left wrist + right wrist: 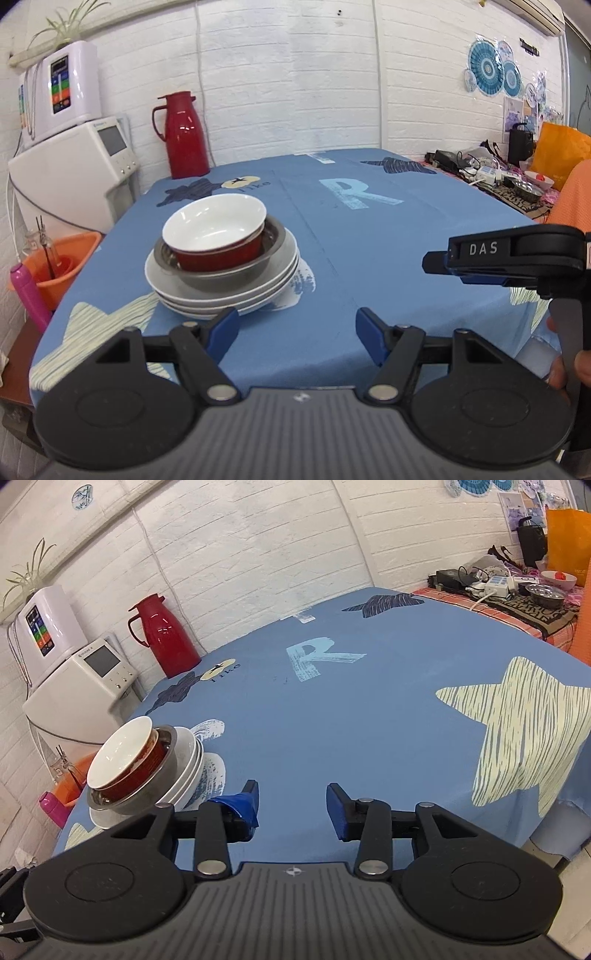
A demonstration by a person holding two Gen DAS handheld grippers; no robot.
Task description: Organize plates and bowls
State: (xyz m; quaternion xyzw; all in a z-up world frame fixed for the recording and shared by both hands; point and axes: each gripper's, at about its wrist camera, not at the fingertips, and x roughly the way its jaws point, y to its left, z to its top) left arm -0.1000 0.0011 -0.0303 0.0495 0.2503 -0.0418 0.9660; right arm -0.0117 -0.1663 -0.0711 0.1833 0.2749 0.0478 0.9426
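One stack of dishes stands on the blue tablecloth near the table's left front corner. A red bowl (218, 236) with a white inside sits tilted in a steel bowl (229, 271), and that rests on several white plates (225, 299). My left gripper (295, 328) is open just in front of the stack, and its left fingertip overlaps the plates' near rim in the image. My right gripper (291, 799) is open and empty to the right of the same red bowl (125, 760), steel bowl (151, 790) and white plates (188, 768). The right gripper's body (509, 254) shows in the left wrist view.
A red thermos jug (184, 134) stands at the table's back left corner. White appliances (74, 173) and an orange bucket (62, 266) sit left of the table. A cluttered side table (517, 590) with a steel bowl and cables lies at the back right. A hand (569, 365) holds the right gripper.
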